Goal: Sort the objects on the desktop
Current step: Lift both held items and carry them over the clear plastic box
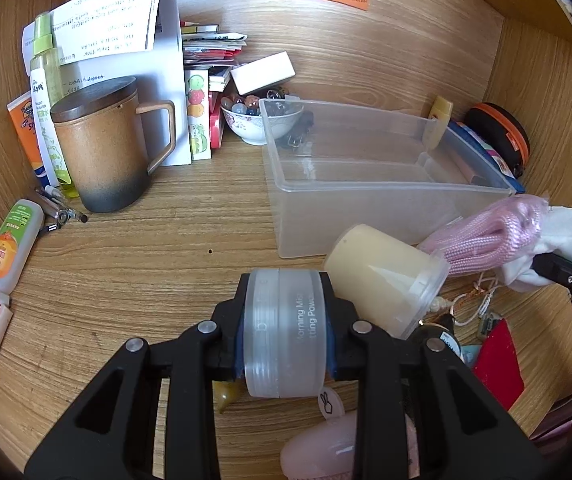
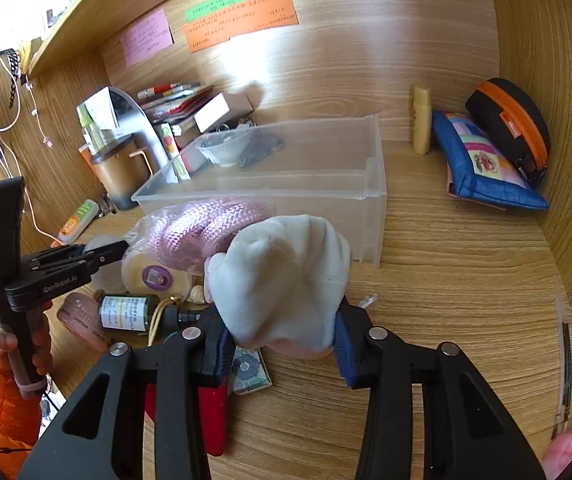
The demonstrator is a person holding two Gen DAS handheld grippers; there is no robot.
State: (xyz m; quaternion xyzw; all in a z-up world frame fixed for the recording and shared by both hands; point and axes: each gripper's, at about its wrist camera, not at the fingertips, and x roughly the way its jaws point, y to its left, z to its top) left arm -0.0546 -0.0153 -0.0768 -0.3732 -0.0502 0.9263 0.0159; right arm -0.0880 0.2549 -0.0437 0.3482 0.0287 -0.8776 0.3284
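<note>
My left gripper (image 1: 284, 336) is shut on a frosted round powder jar (image 1: 284, 332) and holds it just above the desk, in front of the clear plastic bin (image 1: 365, 188). My right gripper (image 2: 282, 338) is shut on a white cloth bundle (image 2: 282, 280) joined to a bagged pink cord (image 2: 206, 232), in front of the bin (image 2: 286, 184). In the left wrist view the right gripper (image 1: 565, 276) with the bundle (image 1: 497, 236) shows at right. A cream cylinder tub (image 1: 381, 276) lies on its side between them.
A brown lidded mug (image 1: 106, 144), spray bottle (image 1: 48, 92), papers and a bowl of beads (image 1: 258, 118) stand at the back left. A blue pouch (image 2: 481, 160) and black-orange case (image 2: 513, 124) sit at the back right. A small green bottle (image 2: 126, 314) and red item (image 2: 210, 412) lie near me.
</note>
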